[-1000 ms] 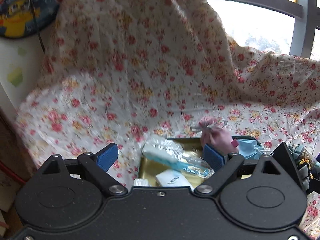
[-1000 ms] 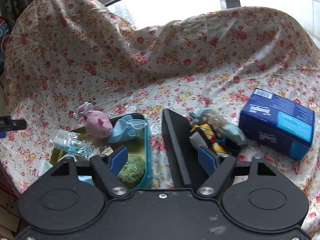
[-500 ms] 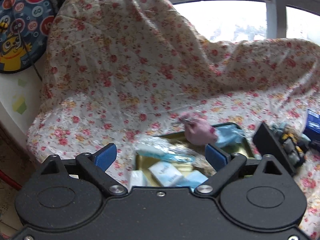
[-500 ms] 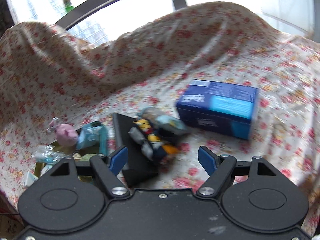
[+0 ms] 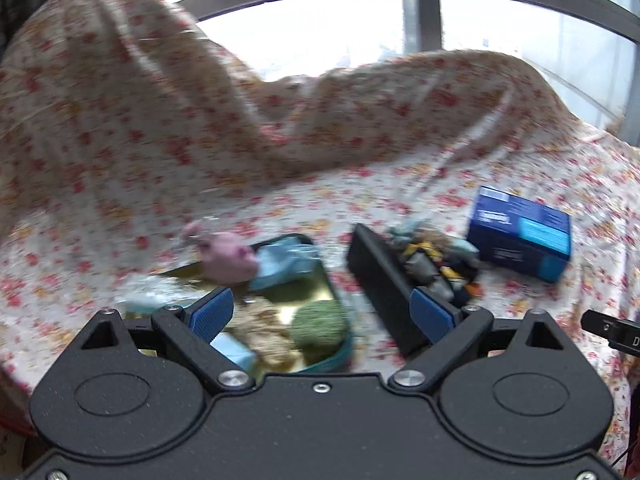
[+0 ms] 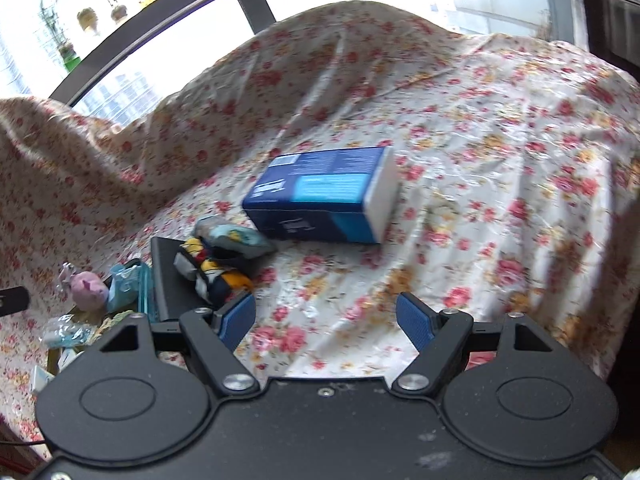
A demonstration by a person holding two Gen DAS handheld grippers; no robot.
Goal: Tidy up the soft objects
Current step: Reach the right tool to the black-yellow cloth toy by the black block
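Socks (image 6: 218, 264), a rolled, mixed bundle in yellow, black, grey and pale blue, lie on the flowered cloth (image 6: 500, 184) ahead and to the left of the right gripper (image 6: 326, 316), just beyond its left fingertip and leaning on the black lid (image 6: 168, 280). In the left view the same bundle (image 5: 436, 268) sits just past the right fingertip of the left gripper (image 5: 322, 312), between the lid (image 5: 384, 284) and the blue box (image 5: 520, 234). Both grippers have their fingers spread wide with nothing between them. The tin (image 5: 320, 292) ahead of the left fingers already holds a pink pouch (image 5: 228, 256), a pale blue mask (image 5: 284, 264), a green ball (image 5: 318, 322) and small packets, so I judge the sorting to be well along, with the hands between picks and the socks probably next. The bundle's long axis runs diagonally in the right view, from near the left fingertip away toward the box (image 6: 324, 196), pale blue end farthest. A grasp would call for swinging the right gripper left and turning the fingers across that axis, closing on the thick middle so that the roll does not unravel; the left view is blurred, so finer detail is unclear.
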